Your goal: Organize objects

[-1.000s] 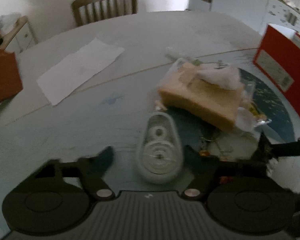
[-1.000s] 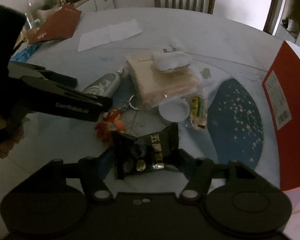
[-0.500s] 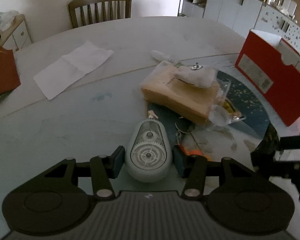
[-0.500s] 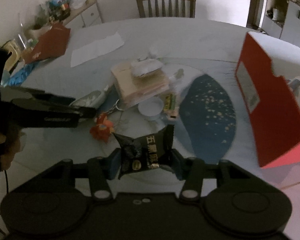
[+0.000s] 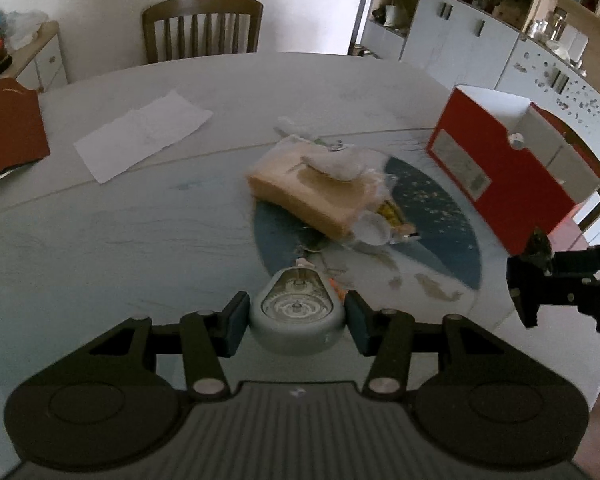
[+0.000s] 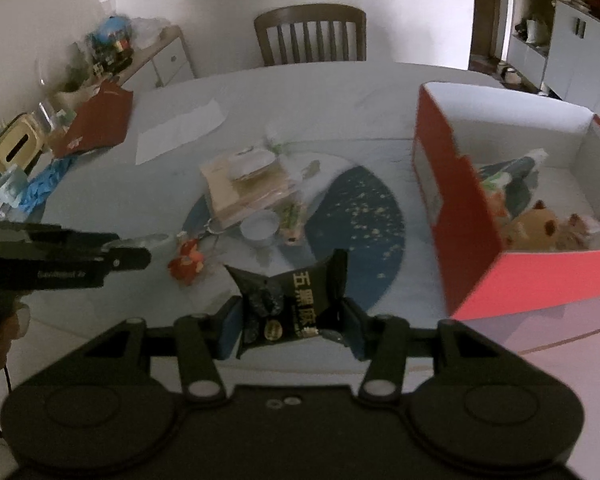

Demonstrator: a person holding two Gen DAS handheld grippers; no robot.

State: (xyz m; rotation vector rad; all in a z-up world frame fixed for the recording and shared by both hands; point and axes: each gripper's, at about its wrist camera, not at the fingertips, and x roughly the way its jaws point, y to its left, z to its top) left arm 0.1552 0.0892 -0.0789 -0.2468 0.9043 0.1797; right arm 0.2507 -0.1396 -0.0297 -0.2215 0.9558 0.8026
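Observation:
My left gripper [image 5: 296, 322] is shut on a grey correction-tape dispenser [image 5: 296, 312] and holds it above the round table [image 5: 140, 232]. My right gripper [image 6: 290, 324] is shut on a black snack packet [image 6: 292, 292], lifted above the table. It also shows at the right of the left wrist view [image 5: 528, 280]. An open red box [image 6: 460, 216] [image 5: 496, 176] stands to the right, with soft toys [image 6: 540, 228] inside. A tan tissue pack [image 5: 316, 192] [image 6: 244, 192], a red keychain toy [image 6: 186, 264] and a small white lid [image 6: 260, 226] lie mid-table.
A white paper sheet [image 5: 144, 136] lies at the far left of the table. A red folder [image 5: 8, 128] sits at the left edge. A wooden chair [image 5: 202, 28] stands behind the table. White cabinets [image 5: 480, 40] line the right wall.
Both grippers have risen and pulled back with their objects. The left jaws closed onto the dispenser and lifted it. The right gripper swung right, so the red box's inside came into view.

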